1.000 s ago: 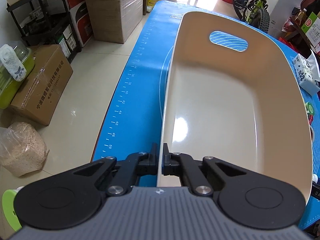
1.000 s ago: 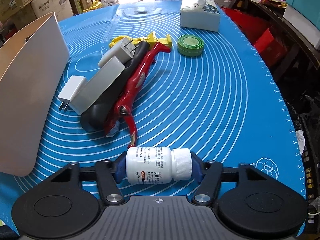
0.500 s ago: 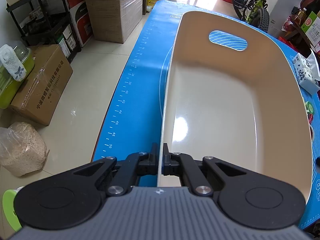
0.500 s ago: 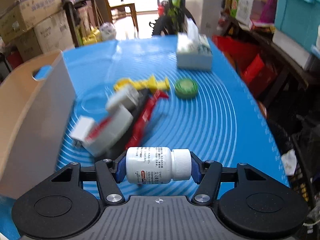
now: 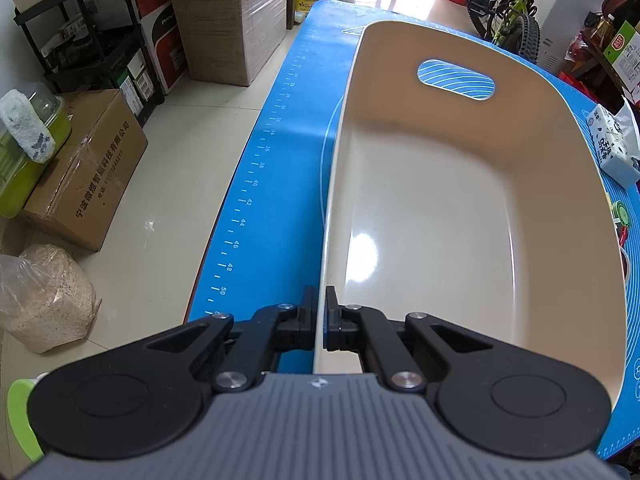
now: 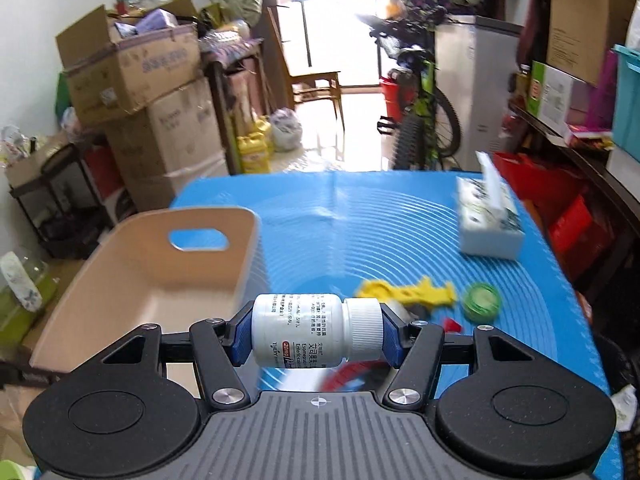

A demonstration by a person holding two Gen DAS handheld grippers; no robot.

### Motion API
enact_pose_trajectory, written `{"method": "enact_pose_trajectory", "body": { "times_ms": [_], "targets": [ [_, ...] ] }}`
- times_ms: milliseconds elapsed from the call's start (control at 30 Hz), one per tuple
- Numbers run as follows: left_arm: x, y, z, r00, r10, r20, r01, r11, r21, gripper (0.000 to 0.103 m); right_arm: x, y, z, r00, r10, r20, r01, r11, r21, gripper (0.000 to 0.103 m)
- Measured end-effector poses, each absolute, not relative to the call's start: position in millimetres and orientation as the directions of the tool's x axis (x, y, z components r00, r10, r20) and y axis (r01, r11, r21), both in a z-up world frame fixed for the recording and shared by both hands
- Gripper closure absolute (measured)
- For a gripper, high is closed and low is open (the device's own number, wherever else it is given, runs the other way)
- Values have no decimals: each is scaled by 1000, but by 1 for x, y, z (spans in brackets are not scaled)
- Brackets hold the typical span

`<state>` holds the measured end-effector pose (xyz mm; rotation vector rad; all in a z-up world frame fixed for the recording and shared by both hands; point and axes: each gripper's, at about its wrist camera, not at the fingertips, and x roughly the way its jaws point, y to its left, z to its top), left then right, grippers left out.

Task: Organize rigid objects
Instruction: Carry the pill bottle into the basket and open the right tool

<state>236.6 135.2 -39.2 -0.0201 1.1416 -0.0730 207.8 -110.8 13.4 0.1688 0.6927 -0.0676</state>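
Gripping a white pill bottle (image 6: 304, 330) end to end above the surface's (image 6: 380, 232) near edge, the right gripper (image 6: 316, 336) hangs beside the beige bin (image 5: 460, 216), whose near rim the left gripper (image 5: 320, 316) pinches with closed fingers.

Right wrist view motion-blurred: yellow tool (image 6: 408, 292), green tin (image 6: 483, 300) and tissue box (image 6: 489, 216) smeared, red handle (image 6: 352, 374) mostly hidden behind pill bottle (image 6: 316, 335). Bottle label too small to read. Basket (image 6: 132, 280) near end cut off behind gripper body.

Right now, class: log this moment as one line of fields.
left gripper: shut on basket rim | right gripper: shut on pill bottle, held above mat | basket: empty
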Motion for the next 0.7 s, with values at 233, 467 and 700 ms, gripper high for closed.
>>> {"method": "enact_pose_trajectory", "body": {
  "times_ms": [233,467,700],
  "targets": [
    [236,135,-39,414,-68,-908,47,997,-54,99,225,-70,25,785,77,-615,20,989,150,39],
    [236,135,-39,416,-67,-907,44,998,-53,99,232,-35,14,759,154,-633,-62,984,165,39],
    [236,137,-39,416,-68,-907,44,998,-55,99,242,-8,-5,682,232,-693,-150,973,178,39]
  ]
}}
